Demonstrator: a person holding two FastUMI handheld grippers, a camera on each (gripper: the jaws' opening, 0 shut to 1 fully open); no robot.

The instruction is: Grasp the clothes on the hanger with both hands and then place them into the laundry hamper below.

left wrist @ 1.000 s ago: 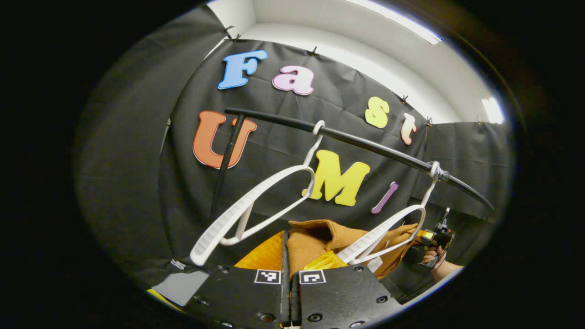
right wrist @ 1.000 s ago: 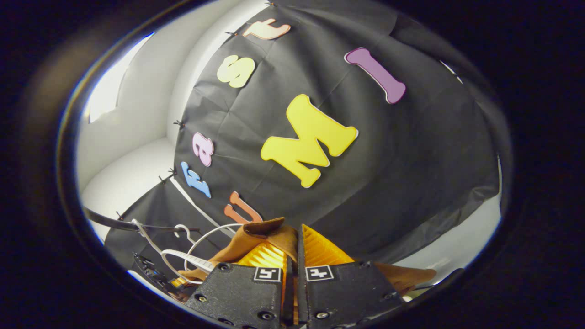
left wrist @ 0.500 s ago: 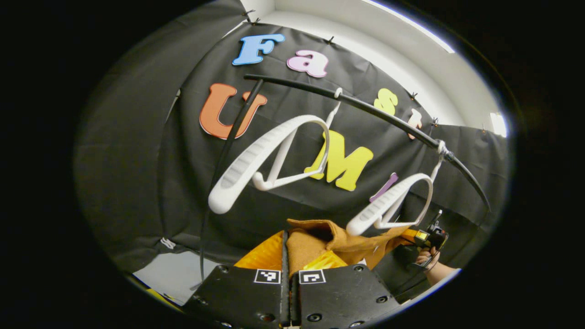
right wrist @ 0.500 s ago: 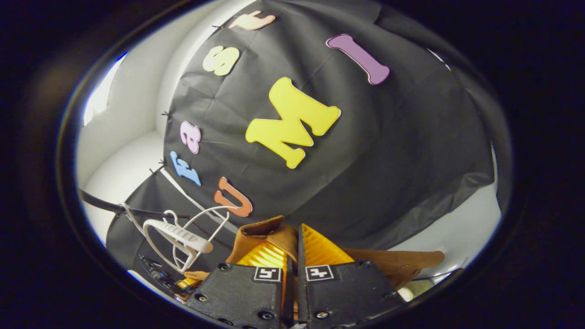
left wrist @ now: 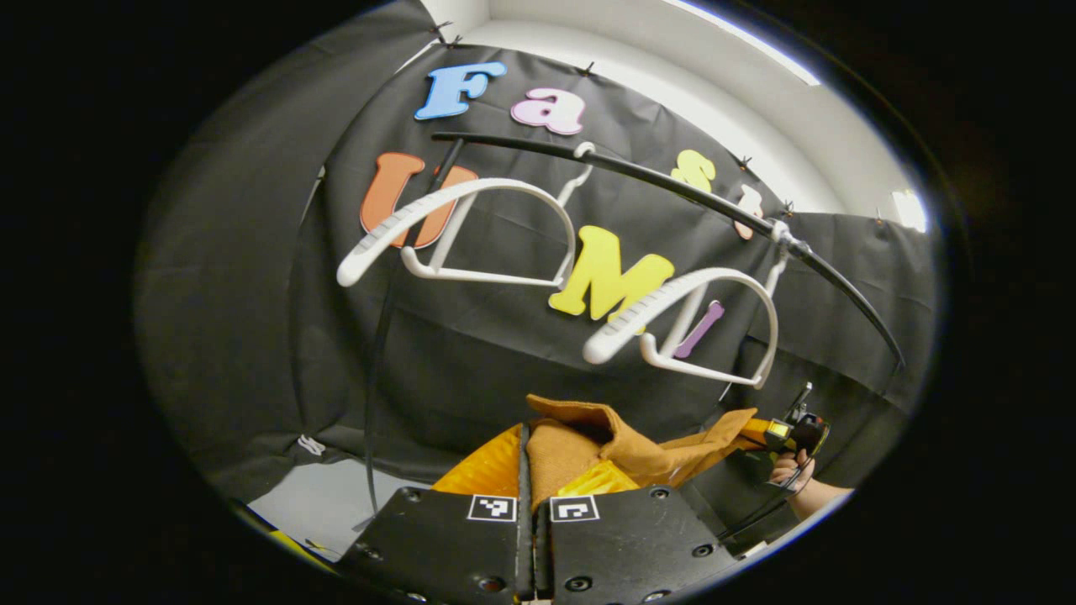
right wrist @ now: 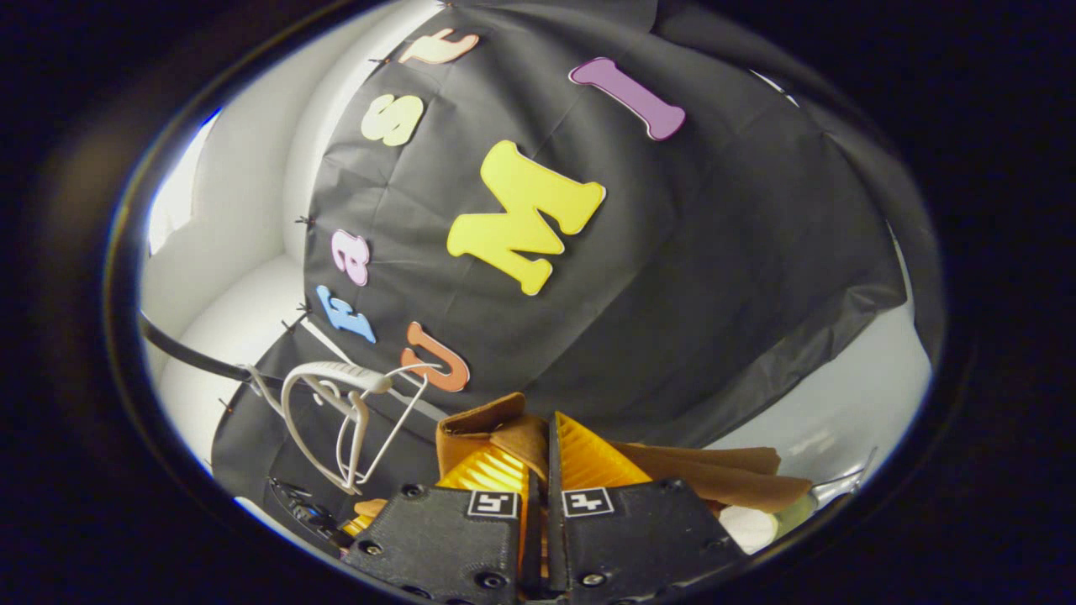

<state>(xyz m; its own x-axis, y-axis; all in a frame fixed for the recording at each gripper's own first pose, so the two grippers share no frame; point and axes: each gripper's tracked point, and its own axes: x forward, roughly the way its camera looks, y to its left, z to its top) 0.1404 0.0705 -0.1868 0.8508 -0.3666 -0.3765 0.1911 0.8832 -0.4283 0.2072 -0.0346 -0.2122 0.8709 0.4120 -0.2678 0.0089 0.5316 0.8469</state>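
I'm working in a staged booth, not a real home: black cloth (left wrist: 504, 353) is pinned up as a backdrop against plain white walls (left wrist: 672, 67). A black rail (left wrist: 672, 189) carries two bare white hangers (left wrist: 471, 227), wardrobe-style. A bright strip overhead looks like ceiling lighting, though it's blurred.

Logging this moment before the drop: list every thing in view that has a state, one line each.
Left gripper: shut on the brown cloth.
Right gripper: shut on the brown cloth.
Brown cloth garment: off the hangers, stretched between both grippers.
Near white plastic hanger: bare, hooked on the rail, tilted.
Far white plastic hanger: bare, hooked on the rail, tilted.
Black rail: carries both hangers.
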